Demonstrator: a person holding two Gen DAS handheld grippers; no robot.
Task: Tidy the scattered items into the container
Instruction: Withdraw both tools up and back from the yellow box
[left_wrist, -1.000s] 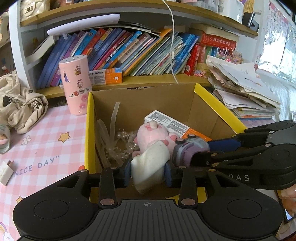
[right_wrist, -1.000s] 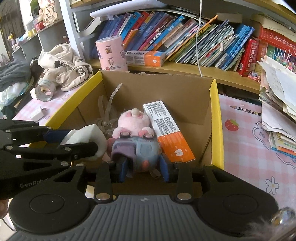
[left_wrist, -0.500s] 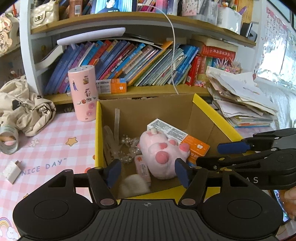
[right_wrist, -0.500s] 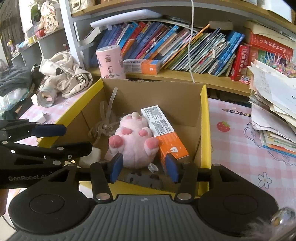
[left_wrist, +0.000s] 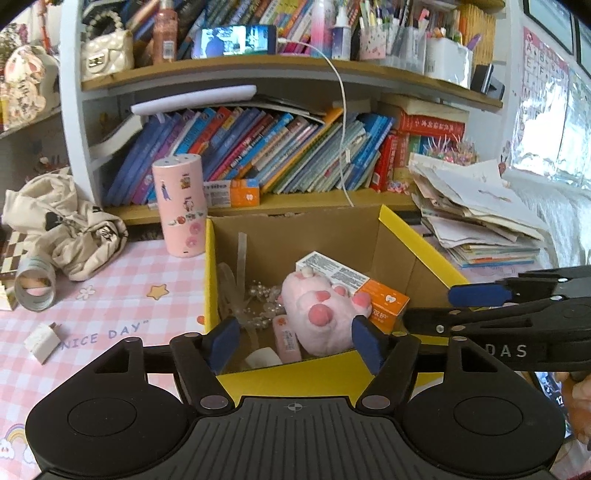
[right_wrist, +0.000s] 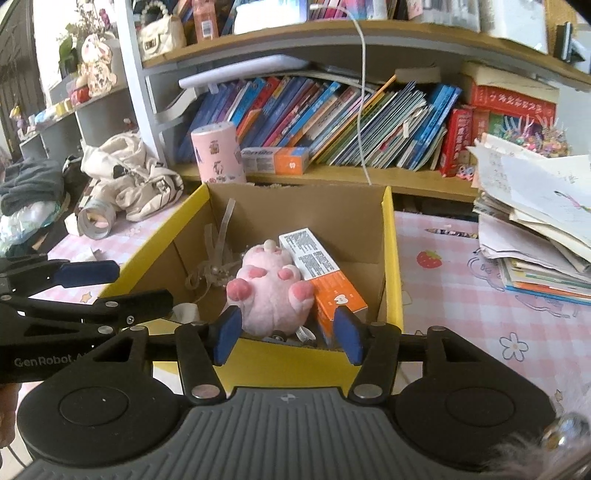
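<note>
Tape roll (left_wrist: 35, 283) and small white block (left_wrist: 42, 341) lie loose left of box (left_wrist: 207, 266); left gripper (left_wrist: 293, 341) and right gripper (right_wrist: 286, 339) hover at its near rim, jaws opening, empty; lift clear of rim before turning left.

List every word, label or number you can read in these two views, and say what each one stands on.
"NICE DAY": pink tablecloth.
"GenRobot": left gripper, side.
"DAS": right gripper, side; the rest is cut off.
Alphabet letters: wall chart, partly legible.
Too small or blurred: book spines, orange box, red book.
</note>
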